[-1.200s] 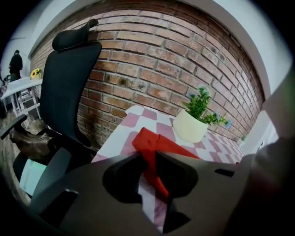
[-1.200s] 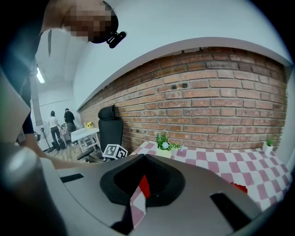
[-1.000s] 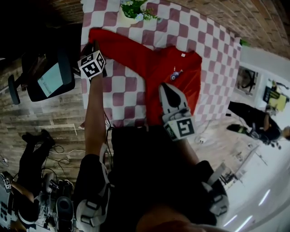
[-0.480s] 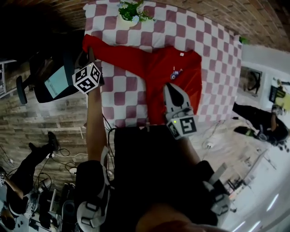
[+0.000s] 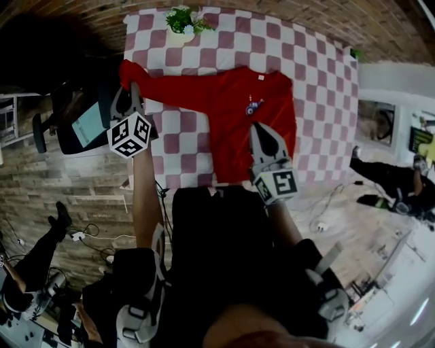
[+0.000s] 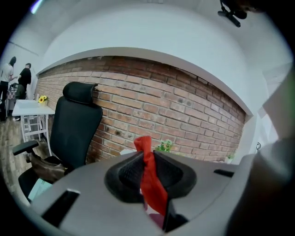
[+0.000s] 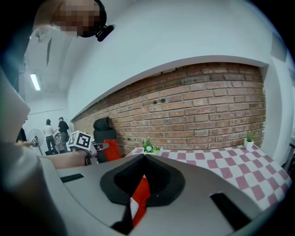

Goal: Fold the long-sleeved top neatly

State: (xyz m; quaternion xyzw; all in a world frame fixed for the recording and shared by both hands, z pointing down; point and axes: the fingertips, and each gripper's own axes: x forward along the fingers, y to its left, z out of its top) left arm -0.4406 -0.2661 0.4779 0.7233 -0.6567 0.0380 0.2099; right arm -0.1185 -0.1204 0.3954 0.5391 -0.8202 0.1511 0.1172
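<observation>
A red long-sleeved top (image 5: 245, 115) lies spread on the checkered table (image 5: 319, 75), chest print up, one sleeve stretched to the left. My left gripper (image 5: 131, 90) is shut on that sleeve's cuff (image 5: 126, 69) at the table's left edge, and the cuff is lifted. In the left gripper view a strip of red cloth (image 6: 150, 177) is pinched between the pads of the left gripper (image 6: 148, 154). My right gripper (image 5: 261, 128) is shut on the top's body near its lower edge. In the right gripper view red fabric (image 7: 140, 196) sits in the closed jaws of the right gripper (image 7: 144, 173).
A small potted plant (image 5: 182, 19) stands at the table's far edge. A black office chair (image 5: 78, 122) sits just left of the table beside my left gripper. Cables and people are on the floor around, and a brick wall lies beyond the table.
My left gripper has risen with the sleeve cuff in it, lifting the cuff off the table. My right gripper has shifted sideways, still holding the top's body.
</observation>
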